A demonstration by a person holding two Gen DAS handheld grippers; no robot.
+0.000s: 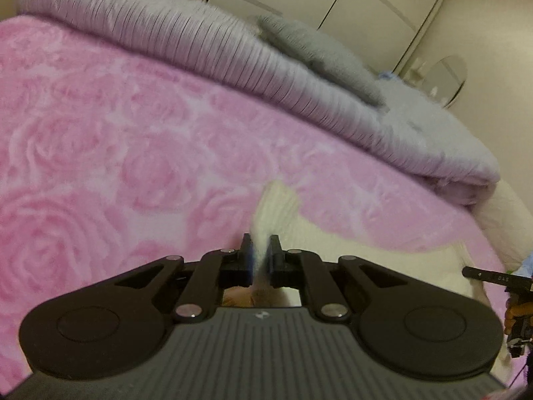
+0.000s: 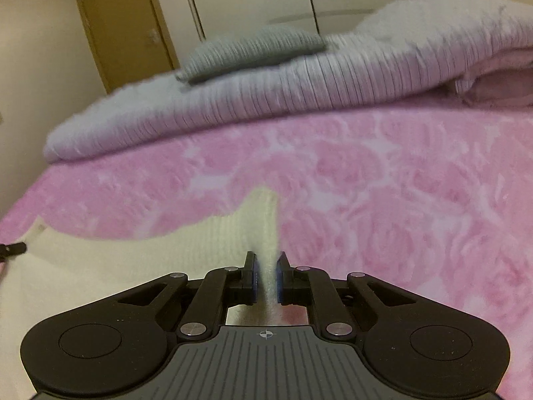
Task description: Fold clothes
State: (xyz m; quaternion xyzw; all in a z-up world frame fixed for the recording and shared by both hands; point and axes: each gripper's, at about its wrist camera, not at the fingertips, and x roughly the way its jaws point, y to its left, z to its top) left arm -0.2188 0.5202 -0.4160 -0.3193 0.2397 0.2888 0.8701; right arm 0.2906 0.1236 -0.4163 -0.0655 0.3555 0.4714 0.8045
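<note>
Both pairs of fingers are clamped on the cream garment: the left gripper pinches one corner, the right gripper another. It drapes over the pink bedspread. Uneven pulling could slip a corner free, skewing the fold.

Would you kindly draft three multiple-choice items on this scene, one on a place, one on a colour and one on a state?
1. Where does the grey cushion lie?
A. on the folded lilac blanket
B. on the floor
C. on the cream garment

2. What colour is the bedspread?
A. green
B. pink, with roses
C. black

3. How do the two grippers stand?
A. both open
B. one open
C. both shut on the cream garment

Key: 1 A, the grey cushion rests on the folded lilac blanket. 2 B, the bedspread shows pink roses. 3 C, the left gripper and right gripper each pinch the cream garment.
</note>
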